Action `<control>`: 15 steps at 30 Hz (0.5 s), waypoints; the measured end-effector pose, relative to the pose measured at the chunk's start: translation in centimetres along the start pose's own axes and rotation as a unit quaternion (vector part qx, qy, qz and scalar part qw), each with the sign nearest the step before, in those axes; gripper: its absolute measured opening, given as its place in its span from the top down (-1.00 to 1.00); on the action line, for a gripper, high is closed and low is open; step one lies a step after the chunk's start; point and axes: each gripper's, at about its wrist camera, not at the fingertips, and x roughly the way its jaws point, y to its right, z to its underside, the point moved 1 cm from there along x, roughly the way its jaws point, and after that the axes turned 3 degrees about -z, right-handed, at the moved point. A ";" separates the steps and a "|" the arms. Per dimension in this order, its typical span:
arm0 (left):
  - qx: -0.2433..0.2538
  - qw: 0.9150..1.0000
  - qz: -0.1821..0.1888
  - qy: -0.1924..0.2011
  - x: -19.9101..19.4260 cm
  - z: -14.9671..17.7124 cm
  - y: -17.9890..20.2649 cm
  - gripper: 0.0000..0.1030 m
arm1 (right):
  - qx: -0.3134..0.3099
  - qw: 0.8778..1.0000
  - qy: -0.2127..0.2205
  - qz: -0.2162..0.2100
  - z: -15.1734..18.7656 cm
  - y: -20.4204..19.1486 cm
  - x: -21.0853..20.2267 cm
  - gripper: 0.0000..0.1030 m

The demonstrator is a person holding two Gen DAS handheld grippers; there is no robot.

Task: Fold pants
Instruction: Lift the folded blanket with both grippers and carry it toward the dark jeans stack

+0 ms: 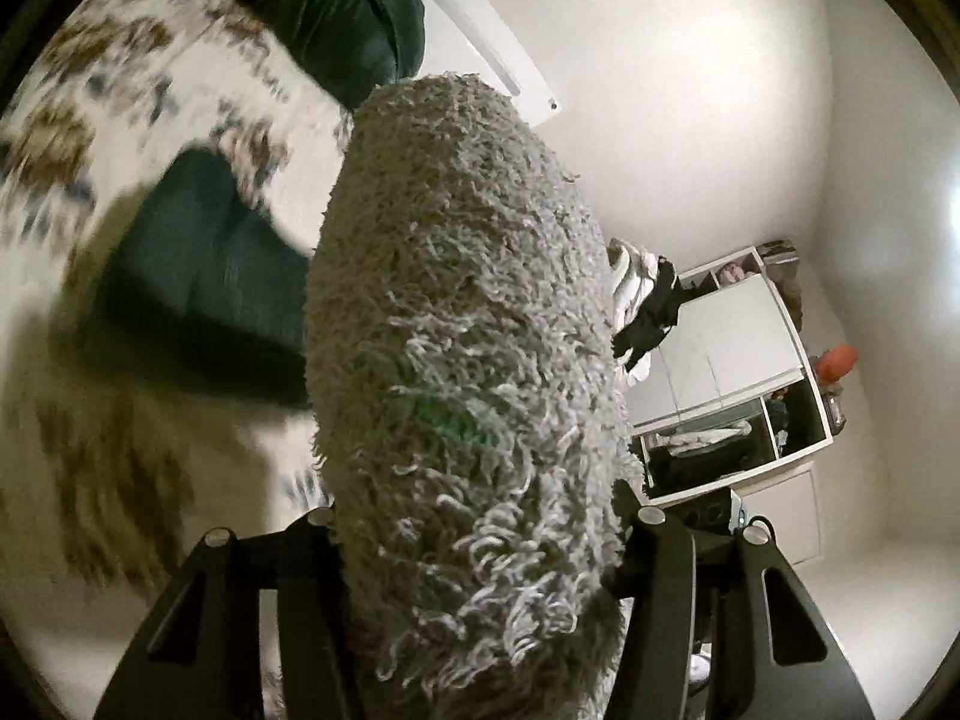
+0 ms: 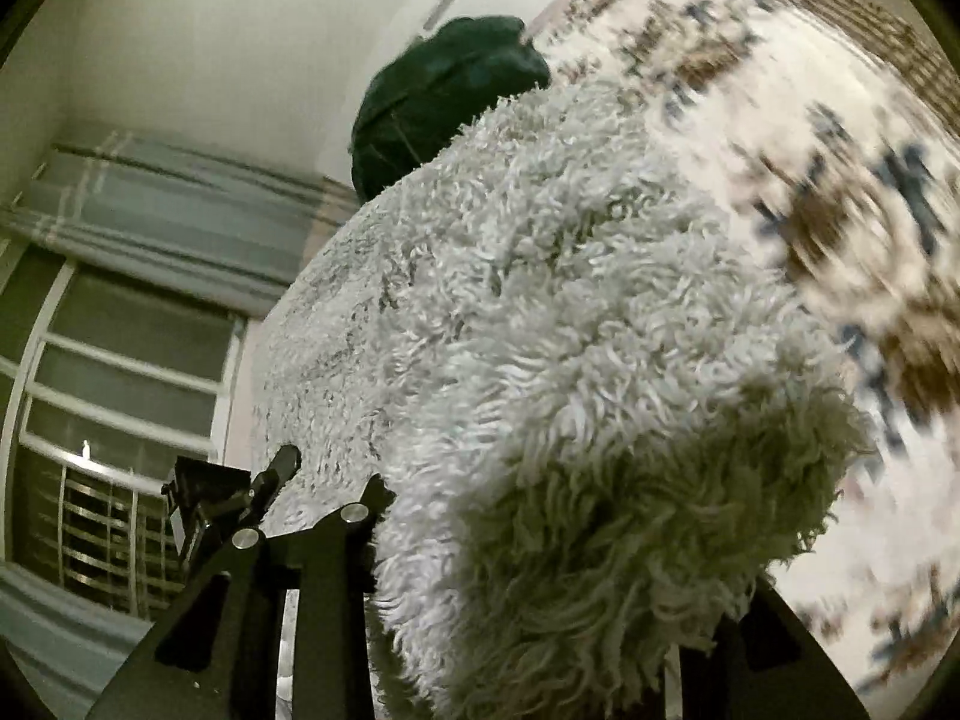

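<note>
The pants [image 1: 468, 312] are shaggy, pale grey fleece and hang bunched close to both cameras, lifted off the bed. My left gripper [image 1: 480, 540] is shut on a thick fold of them, with a black finger [image 1: 654, 546] pressed on either side. In the right wrist view the same pants [image 2: 540, 300] spread wide across the frame. My right gripper [image 2: 552, 576] is shut on their near edge. Its left finger [image 2: 342, 546] shows, while fleece covers most of the other.
Below lies a floral bedspread [image 1: 120, 90], also seen blurred [image 2: 840, 210]. Two dark green folded garments [image 1: 204, 282] [image 1: 336, 6] rest on it. A white shelf unit [image 1: 738, 360] stands by the wall. A barred window [image 2: 120, 420] is at the left.
</note>
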 end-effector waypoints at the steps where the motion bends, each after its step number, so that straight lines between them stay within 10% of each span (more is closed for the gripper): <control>1: 0.002 1.000 0.002 0.001 0.6 -2.6 -0.8 0.02 | 0.000 1.000 0.003 0.001 -1.4 -1.0 1.4 0.31; 8: -0.018 0.999 -0.031 -0.019 6.8 -13.5 -9.5 0.01 | 0.009 1.000 0.013 0.022 -11.1 -2.3 14.6 0.31; 15: -0.050 0.990 -0.099 -0.084 11.7 -13.2 -18.8 -0.03 | 0.046 0.996 -0.027 0.077 -10.2 3.7 23.5 0.30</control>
